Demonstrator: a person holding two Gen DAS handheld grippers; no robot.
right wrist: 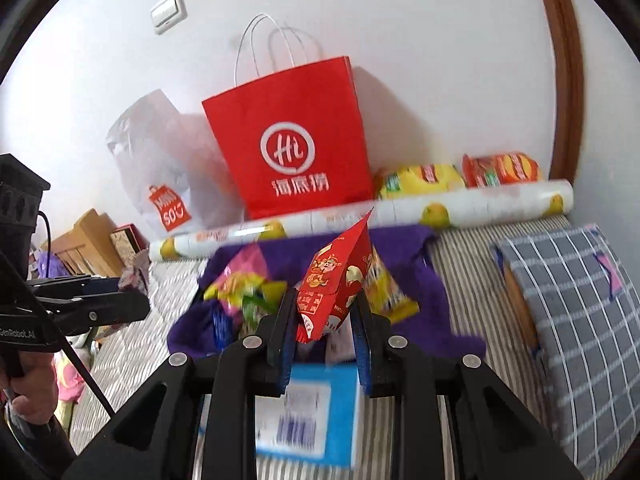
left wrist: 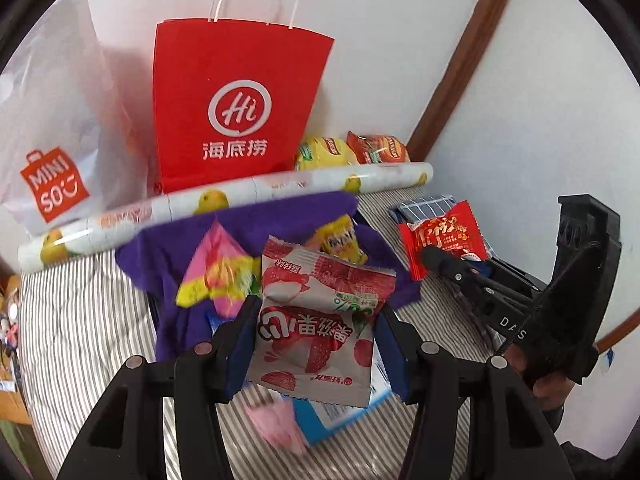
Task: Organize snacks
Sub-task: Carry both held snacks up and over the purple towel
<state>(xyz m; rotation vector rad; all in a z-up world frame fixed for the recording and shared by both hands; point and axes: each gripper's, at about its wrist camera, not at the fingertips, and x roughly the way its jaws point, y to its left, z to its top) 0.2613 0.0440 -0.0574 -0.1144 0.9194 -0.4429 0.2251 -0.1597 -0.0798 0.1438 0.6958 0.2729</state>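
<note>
Red paper bag (left wrist: 236, 108), upper centre of left wrist view: white circle logo w/ "Hi" and 海底捞 under it; same logo and chars on it in right wrist view (right wrist: 296, 148), centre

White plastic bag (left wrist: 60, 128), left edge of left view: orange shopping-bag sign reading "MINI SO" w/ a smile mark; seen again, small and blurred, left of centre in right view (right wrist: 160, 160)

Black gripper body (left wrist: 516, 320), right side of left view: white letters "DAS", rest cut off

Black gripper body (right wrist: 24, 334), left edge of right view: "GenRobot.AI"

Snack packet print too blurred or upside down to read
</note>
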